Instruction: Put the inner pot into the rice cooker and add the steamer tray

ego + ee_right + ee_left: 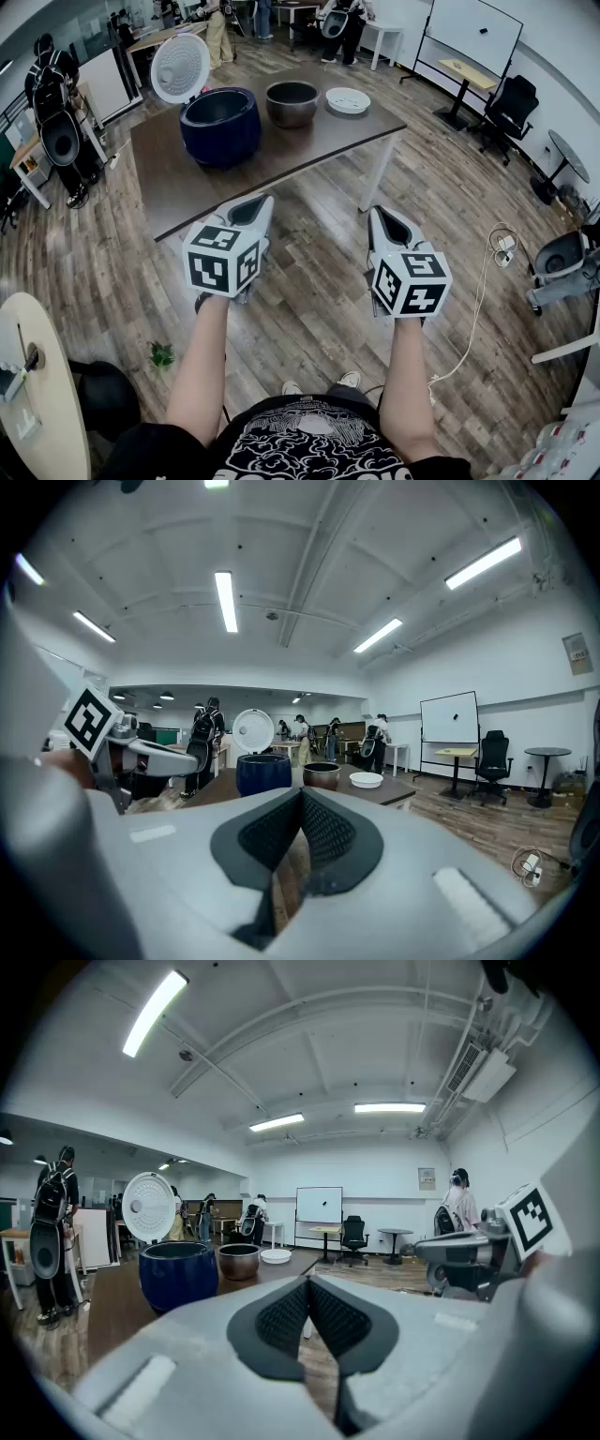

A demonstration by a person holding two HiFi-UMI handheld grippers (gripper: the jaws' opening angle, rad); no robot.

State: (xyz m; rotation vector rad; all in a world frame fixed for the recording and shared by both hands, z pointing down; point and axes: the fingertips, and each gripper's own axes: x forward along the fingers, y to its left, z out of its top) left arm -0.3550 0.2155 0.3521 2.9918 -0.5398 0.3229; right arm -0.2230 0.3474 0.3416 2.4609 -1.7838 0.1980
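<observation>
Though both claws point toward the desk (281, 159), neither has reached it. The left claw (255, 204) is closed, its pads pressed together with nothing between them. The right claw (382, 214) is likewise closed and empty. They hang level with each other, well apart, over the wooden floor (319, 281), short of the desk's near edge. Ahead of the left claw, on the desk, stands the dark blue cooker (220, 127), its mouth open and its white lid (180, 67) tipped up behind it. Ahead and between the two claws, just right of the cooker, sits the brown pot (292, 102), upright and apart from the cooker. Farther right, ahead of the right claw, lies the white tray (348, 99), near the pot but not touching it. Far to the left of the left claw, beyond the desk, stands a person (47, 70).
</observation>
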